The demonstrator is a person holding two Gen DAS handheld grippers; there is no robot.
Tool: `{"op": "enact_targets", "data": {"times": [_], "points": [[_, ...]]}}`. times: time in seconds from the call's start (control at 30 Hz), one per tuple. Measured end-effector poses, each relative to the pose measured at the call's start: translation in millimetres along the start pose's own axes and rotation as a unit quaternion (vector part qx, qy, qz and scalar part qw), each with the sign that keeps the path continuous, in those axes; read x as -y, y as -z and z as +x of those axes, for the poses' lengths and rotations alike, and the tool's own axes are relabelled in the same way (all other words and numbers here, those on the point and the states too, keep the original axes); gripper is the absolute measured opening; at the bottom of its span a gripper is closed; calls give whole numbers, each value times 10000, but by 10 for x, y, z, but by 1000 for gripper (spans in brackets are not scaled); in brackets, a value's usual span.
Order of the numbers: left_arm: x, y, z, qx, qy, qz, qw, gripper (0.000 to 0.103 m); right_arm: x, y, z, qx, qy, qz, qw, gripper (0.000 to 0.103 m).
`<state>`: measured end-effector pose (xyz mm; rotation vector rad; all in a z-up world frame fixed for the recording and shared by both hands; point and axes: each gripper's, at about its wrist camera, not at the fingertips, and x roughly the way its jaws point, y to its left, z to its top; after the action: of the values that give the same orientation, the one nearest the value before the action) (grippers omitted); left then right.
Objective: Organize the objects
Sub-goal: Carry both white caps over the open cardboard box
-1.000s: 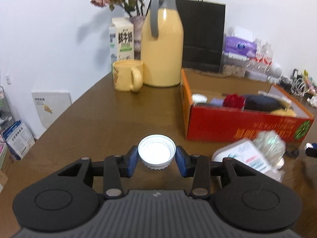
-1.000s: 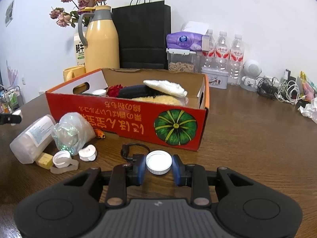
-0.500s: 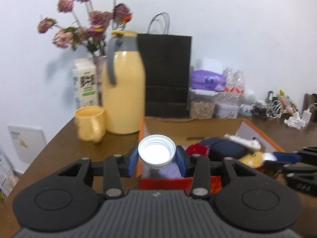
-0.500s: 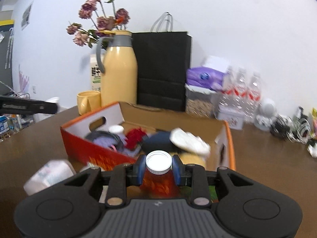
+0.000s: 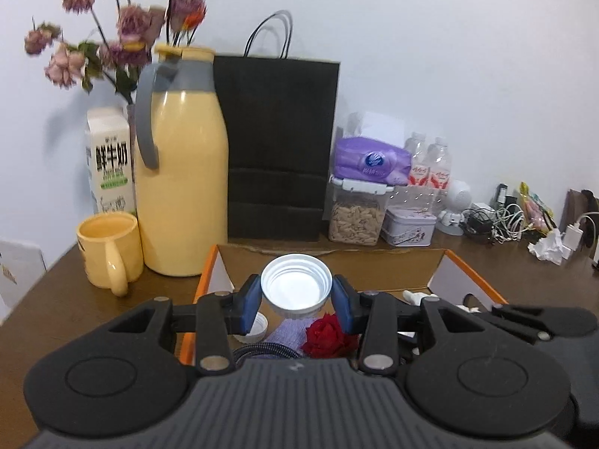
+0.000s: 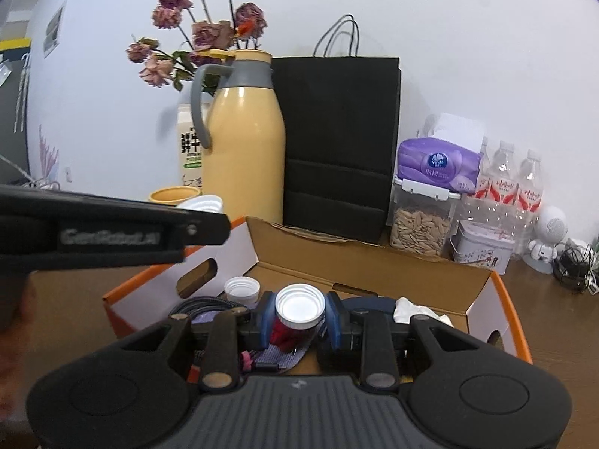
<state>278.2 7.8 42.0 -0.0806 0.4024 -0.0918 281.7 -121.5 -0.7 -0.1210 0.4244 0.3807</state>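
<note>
The left claw [image 5: 296, 296] is clamped on a wide white lid [image 5: 295, 291], open side facing the camera; the right claw [image 6: 299, 316] grips a smaller white cap [image 6: 300, 307]. Both hang above the open orange box [image 6: 374, 262], which holds another cap [image 6: 242, 288], a red rose [image 5: 325, 336] and a cable. Behind the box, on the surface, stand a yellow jug [image 5: 182, 172] and a black bag [image 5: 279, 142]
</note>
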Motion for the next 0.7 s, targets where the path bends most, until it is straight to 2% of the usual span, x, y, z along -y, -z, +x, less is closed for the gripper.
{"op": "enact_targets", "data": {"times": [0.17,0.37,0.4,0.43,0.47,0.5,0.57,0.6,0.63,0.7], "points": [[-30,113,128,-206,-28,46,9998,41,66,86,86,-103,-21,80,9999,27],[-54,139,97,-175,35,25,9998,42,100,155,77,-175,-145,92,9997,28],[-52,137,90,-166,33,21,9999,44,106,159,68,-177,-135,97,9997,28],[-51,140,80,-162,38,25,9999,52,111,160,55,-165,-111,100,9998,28],[-47,145,66,-149,36,31,9999,63,117,161,40,-152,-96,103,9998,34],[-40,143,53,-129,41,36,9999,68,122,162,19,-137,-79,114,9998,40],[-40,143,13,-67,51,27,10000,83,126,164,-29,-61,-6,126,9999,75],[-44,138,-13,-20,47,14,10000,87,128,169,-56,-12,31,124,9999,81],[-47,133,-36,27,31,-8,10000,100,132,177,-88,36,59,127,9999,86],[-54,125,-82,138,-22,-66,9999,103,142,183,-119,63,92,162,9998,91]]}}
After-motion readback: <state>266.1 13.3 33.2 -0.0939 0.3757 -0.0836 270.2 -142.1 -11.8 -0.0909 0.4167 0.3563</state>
